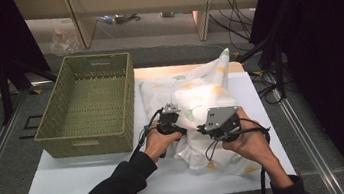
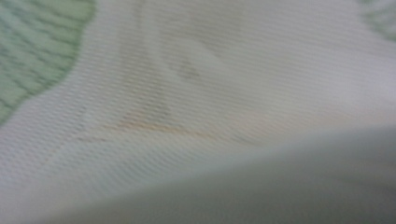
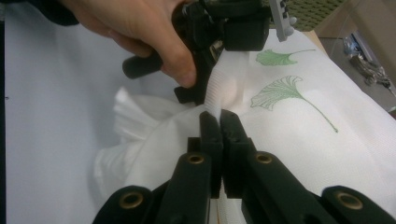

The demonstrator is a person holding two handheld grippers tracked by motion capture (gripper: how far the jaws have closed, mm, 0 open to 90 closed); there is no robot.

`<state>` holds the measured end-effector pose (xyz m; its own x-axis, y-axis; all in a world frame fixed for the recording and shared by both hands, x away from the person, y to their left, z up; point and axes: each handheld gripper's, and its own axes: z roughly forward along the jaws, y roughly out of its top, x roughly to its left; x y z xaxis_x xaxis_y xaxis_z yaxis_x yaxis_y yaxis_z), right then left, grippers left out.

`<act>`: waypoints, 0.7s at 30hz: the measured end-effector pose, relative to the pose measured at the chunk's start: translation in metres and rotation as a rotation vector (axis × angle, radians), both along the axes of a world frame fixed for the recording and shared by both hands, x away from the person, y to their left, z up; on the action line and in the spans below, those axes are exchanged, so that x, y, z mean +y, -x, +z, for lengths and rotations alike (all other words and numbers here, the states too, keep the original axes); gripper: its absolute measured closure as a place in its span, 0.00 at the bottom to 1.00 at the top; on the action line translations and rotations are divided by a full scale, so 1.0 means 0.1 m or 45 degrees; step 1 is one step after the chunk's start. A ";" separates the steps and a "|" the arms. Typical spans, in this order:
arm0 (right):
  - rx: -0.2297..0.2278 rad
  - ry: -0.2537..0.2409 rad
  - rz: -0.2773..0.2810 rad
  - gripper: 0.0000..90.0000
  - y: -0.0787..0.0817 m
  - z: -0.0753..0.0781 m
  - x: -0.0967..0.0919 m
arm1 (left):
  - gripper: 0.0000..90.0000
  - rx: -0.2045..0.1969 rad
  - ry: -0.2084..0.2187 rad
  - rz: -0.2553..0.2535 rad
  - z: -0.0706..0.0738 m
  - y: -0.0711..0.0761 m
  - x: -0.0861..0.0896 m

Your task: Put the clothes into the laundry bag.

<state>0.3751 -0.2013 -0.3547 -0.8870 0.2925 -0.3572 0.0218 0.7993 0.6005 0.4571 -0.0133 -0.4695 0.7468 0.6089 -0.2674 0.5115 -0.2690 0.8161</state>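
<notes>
Bright light falls on my white table (image 1: 71, 186) from above, and the room around stays dark. My left gripper view is blurred, the cloth (image 2: 224, 93) too near; my right view is sharper

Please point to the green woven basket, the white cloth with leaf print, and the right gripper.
green woven basket (image 1: 57, 123): high view, on its left wall.
white cloth with leaf print (image 3: 299, 116): right gripper view, on flat fabric by a green leaf.
right gripper (image 3: 220, 122): right gripper view, between its fingertips.

Crumpled leaf-print white cloth (image 1: 195, 99) on table (image 1: 71, 186)
</notes>
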 end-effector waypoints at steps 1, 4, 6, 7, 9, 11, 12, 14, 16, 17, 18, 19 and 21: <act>0.005 -0.008 0.002 1.00 -0.01 0.00 -0.01 | 0.66 -0.014 -0.019 0.001 0.02 0.04 0.03; -0.005 -0.018 -0.005 1.00 -0.01 0.02 -0.04 | 0.46 -0.010 -0.064 -0.031 0.11 0.18 0.19; -0.002 -0.022 -0.008 1.00 -0.01 0.03 -0.04 | 0.37 -0.021 -0.090 -0.049 0.16 0.29 0.31; 0.002 -0.031 -0.010 1.00 -0.01 0.03 -0.04 | 0.34 -0.028 -0.112 -0.051 0.17 0.34 0.35; 0.006 -0.020 -0.010 1.00 0.00 0.03 -0.03 | 0.28 -0.025 -0.150 -0.083 0.18 0.45 0.44; 0.011 -0.024 -0.028 1.00 0.00 0.02 -0.02 | 0.25 -0.005 -0.159 -0.100 0.12 0.52 0.48; 0.012 -0.029 -0.030 1.00 0.00 0.02 -0.02 | 0.25 -0.016 -0.168 -0.100 0.08 0.54 0.48; 0.012 -0.032 -0.033 1.00 0.00 0.02 -0.01 | 0.27 0.001 -0.182 -0.109 -0.02 0.52 0.41; -0.004 -0.017 -0.033 1.00 0.00 0.02 -0.01 | 0.38 0.014 -0.131 -0.113 -0.09 0.45 0.30; 0.009 -0.029 -0.031 1.00 0.00 0.02 -0.01 | 0.46 0.020 -0.114 -0.126 -0.10 0.41 0.28; 0.000 -0.024 -0.011 1.00 -0.01 0.02 -0.01 | 0.60 0.025 -0.078 -0.140 -0.12 0.37 0.24; -0.006 -0.023 -0.013 1.00 -0.01 0.01 -0.01 | 0.74 0.013 -0.052 -0.137 -0.12 0.33 0.22; -0.014 -0.013 -0.012 1.00 -0.02 0.01 -0.01 | 0.89 0.028 -0.027 -0.160 -0.09 0.28 0.14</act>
<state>0.3768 -0.2026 -0.3540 -0.8802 0.3043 -0.3641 0.0224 0.7931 0.6087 0.4286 0.0007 -0.4787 0.8115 0.5168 -0.2728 0.4907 -0.3491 0.7984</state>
